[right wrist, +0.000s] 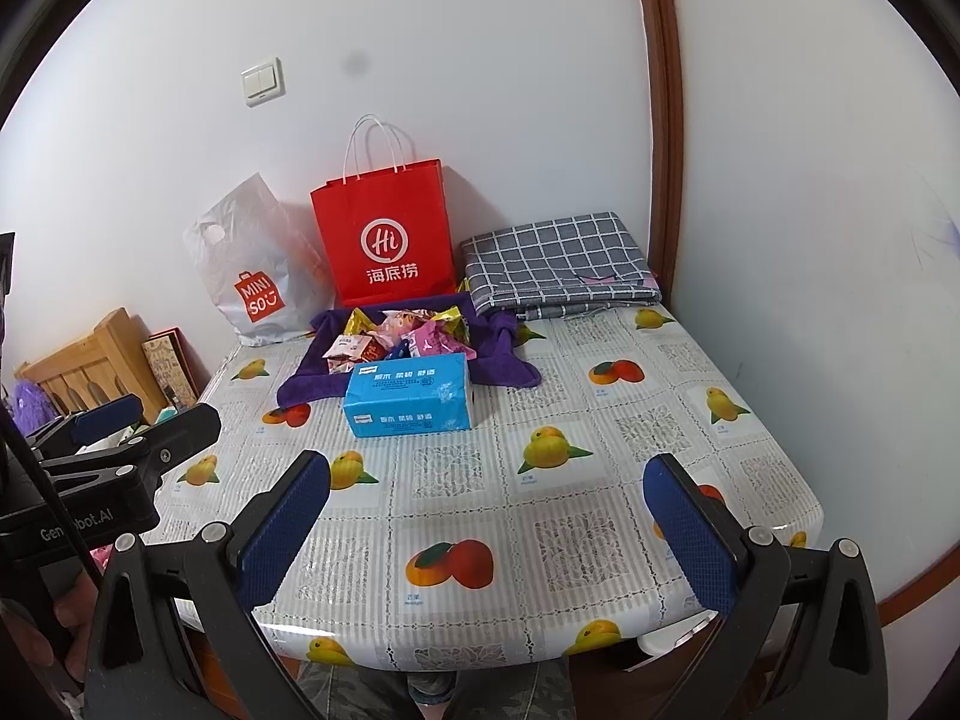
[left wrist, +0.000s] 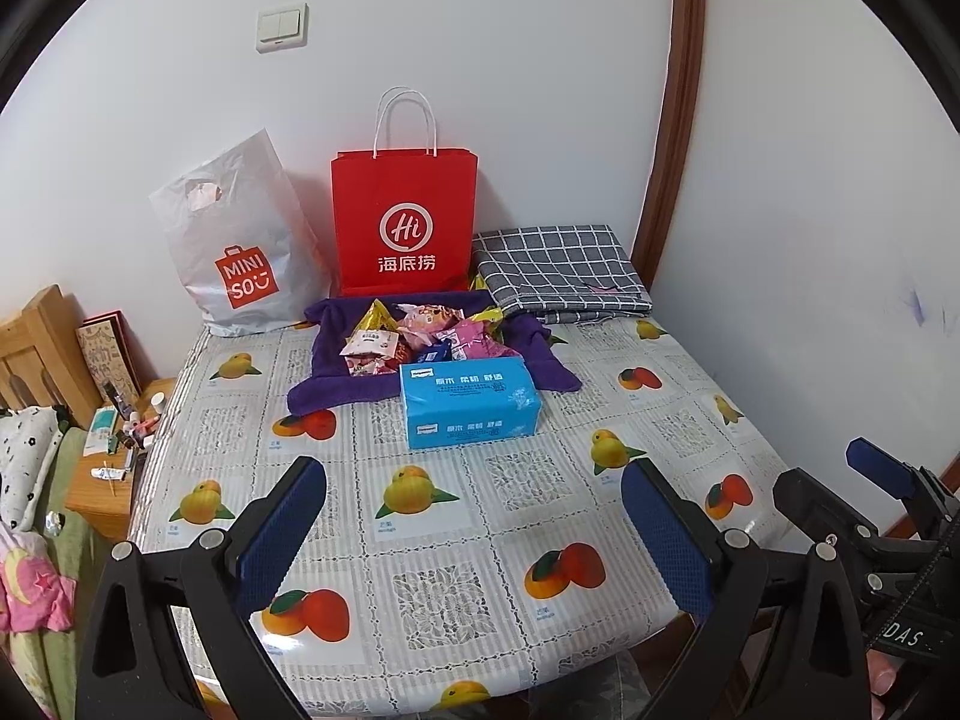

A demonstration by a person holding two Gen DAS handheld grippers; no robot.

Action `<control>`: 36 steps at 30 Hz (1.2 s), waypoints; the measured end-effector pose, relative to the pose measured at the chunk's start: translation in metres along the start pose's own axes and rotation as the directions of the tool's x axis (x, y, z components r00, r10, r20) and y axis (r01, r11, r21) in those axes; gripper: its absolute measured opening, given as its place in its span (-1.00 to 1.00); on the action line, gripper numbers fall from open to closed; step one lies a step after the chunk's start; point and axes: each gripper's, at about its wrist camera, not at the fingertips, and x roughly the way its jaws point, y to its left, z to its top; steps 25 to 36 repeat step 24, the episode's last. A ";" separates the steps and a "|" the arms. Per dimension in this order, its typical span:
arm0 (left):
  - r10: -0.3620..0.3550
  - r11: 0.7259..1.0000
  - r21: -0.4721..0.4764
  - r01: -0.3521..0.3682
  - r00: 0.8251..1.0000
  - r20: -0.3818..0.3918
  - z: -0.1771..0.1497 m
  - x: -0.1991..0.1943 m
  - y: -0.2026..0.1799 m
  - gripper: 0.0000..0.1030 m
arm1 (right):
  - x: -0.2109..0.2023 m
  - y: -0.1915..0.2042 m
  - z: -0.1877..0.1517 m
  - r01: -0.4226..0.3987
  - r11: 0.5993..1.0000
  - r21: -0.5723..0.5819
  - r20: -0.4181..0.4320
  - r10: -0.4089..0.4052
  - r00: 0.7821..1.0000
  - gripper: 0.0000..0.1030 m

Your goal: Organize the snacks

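A heap of small snack packets (left wrist: 420, 339) (right wrist: 399, 339) lies on a purple cloth (left wrist: 336, 384) (right wrist: 312, 381) at the far side of the table. A blue tissue pack (left wrist: 469, 403) (right wrist: 409, 395) sits just in front of the heap. My left gripper (left wrist: 474, 531) hovers open over the table's near edge, nothing between its blue pads. My right gripper (right wrist: 489, 531) also stands open and empty above the near edge. Each gripper shows at the side of the other's view.
A red paper bag (left wrist: 405, 222) (right wrist: 384, 240) and a white MINISO plastic bag (left wrist: 240, 246) (right wrist: 258, 276) stand against the wall. Folded grey checked fabric (left wrist: 558, 273) (right wrist: 558, 267) lies at the back right. The fruit-print tablecloth (left wrist: 456, 540) (right wrist: 480, 480) covers the table. A wooden stand with small items (left wrist: 114, 450) is at the left.
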 end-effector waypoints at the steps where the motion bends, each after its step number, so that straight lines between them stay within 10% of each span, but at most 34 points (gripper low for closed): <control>1: -0.001 1.000 0.000 0.001 1.000 0.000 0.000 0.000 0.000 0.94 | 0.000 0.000 0.000 -0.001 1.000 0.000 -0.001 0.001 1.000 0.99; 36: -0.006 1.000 0.013 0.006 1.000 0.003 -0.003 0.008 0.008 0.94 | 0.005 0.005 -0.001 -0.014 1.000 0.001 0.004 0.014 1.000 0.99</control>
